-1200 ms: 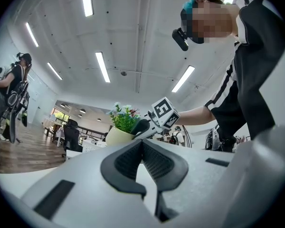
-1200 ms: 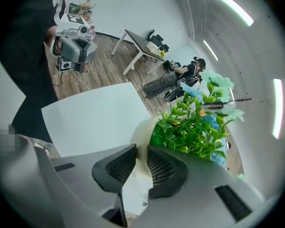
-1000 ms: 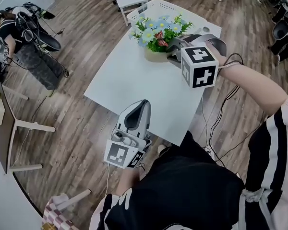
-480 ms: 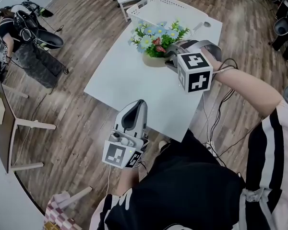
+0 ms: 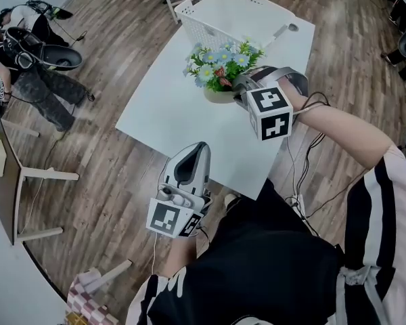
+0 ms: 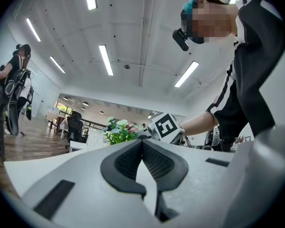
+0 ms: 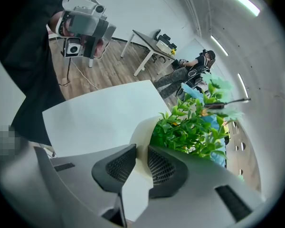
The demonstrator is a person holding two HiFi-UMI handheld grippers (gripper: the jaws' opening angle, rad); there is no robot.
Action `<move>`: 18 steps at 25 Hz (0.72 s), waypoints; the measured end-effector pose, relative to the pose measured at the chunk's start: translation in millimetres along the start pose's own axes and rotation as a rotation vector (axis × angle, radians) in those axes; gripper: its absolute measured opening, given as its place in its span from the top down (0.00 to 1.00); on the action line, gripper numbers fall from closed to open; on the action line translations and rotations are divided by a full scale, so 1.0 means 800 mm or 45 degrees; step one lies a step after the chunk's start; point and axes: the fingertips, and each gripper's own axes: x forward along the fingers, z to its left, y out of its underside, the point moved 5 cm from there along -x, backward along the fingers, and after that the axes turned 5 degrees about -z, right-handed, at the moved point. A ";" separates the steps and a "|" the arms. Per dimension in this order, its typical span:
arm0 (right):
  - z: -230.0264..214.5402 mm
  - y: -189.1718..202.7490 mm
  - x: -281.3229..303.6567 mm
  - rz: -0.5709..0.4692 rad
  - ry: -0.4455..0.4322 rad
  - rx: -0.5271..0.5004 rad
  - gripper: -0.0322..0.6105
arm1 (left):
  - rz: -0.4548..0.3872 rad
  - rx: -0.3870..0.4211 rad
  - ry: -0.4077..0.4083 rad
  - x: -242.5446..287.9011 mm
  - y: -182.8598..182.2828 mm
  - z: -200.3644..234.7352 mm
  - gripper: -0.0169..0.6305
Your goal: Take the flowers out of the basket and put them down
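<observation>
The flowers (image 5: 223, 61), blue and white blooms with green leaves in a cream pot (image 5: 218, 95), sit low over the white table (image 5: 179, 114), in front of the white basket (image 5: 189, 20). My right gripper (image 5: 239, 87) is shut on the pot's rim (image 7: 143, 127), which sits between its pads, with the leaves (image 7: 194, 122) just beyond. Whether the pot touches the table I cannot tell. My left gripper (image 5: 201, 147) is shut with nothing in it and hangs by the table's near edge. In the left gripper view its tips (image 6: 142, 140) meet, and the flowers (image 6: 118, 129) show far ahead.
The basket stands at the table's far end. A person (image 5: 27, 53) with equipment crouches on the wooden floor at the far left. A low brown side table (image 5: 10, 175) stands at the left. Cables (image 5: 304, 175) run along the floor by the table's right side.
My right gripper has carried the potted flowers down and toward me, away from the basket's front. The left gripper has barely shifted.
</observation>
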 end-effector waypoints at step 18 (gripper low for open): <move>0.040 0.022 0.079 0.073 -0.045 -0.026 0.82 | 0.020 -0.028 0.002 0.001 0.016 0.013 0.97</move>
